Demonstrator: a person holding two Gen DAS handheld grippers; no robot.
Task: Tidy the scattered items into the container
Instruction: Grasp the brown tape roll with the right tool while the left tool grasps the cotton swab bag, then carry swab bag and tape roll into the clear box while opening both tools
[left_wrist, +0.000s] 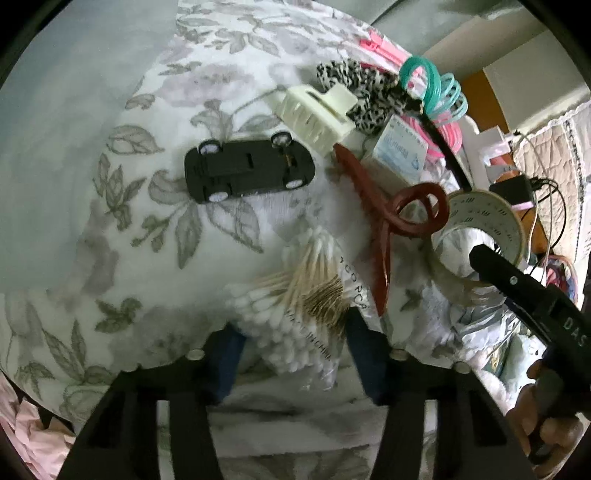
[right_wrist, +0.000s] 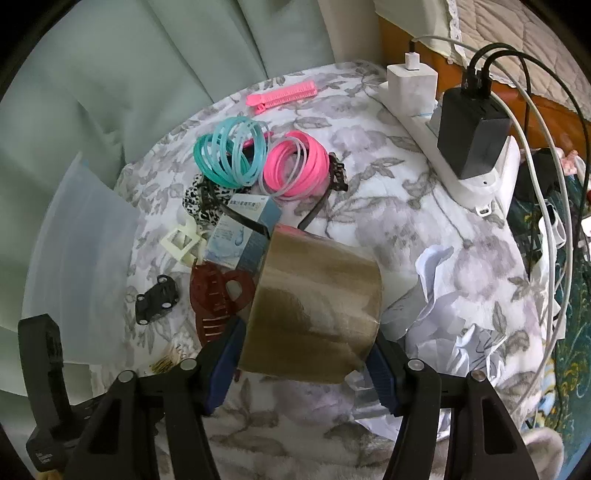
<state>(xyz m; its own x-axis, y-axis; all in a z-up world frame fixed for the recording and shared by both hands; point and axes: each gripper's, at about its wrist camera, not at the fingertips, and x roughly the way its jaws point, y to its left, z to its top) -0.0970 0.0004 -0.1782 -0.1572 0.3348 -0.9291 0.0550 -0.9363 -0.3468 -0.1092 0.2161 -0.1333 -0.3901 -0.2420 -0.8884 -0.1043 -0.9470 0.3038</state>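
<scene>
We see a soft floral blanket (left_wrist: 155, 229), grey leaves on white, strewn with small things. Our left claw (left_wrist: 291, 354) straddles a clear plastic bag of cotton swabs (left_wrist: 295, 295), wooden sticks with fluffy white tips; its blue pads stand at the bag's two sides, but we cannot tell whether they press on it. Our right claw (right_wrist: 303, 363) is clenched on one roll of brown packing tape (right_wrist: 314, 310), smooth and glossy, its pads pressing the roll's two flat ends. Beyond lie one black toy car (left_wrist: 249, 171) upside down with four wheels showing, one cream plastic hair claw clip (left_wrist: 317, 114), one dark red hair clip (left_wrist: 384, 225) with a looped handle, one small blue-and-white carton (left_wrist: 397, 155), a leopard-print fabric scrunchie (left_wrist: 362, 92), one pink comb clip (right_wrist: 282, 96), and two bunches of thin rubbery bands, teal (right_wrist: 231, 151) and pink (right_wrist: 295, 166). A translucent plastic container (right_wrist: 81, 266) stands at the blanket's left edge in the right wrist view.
</scene>
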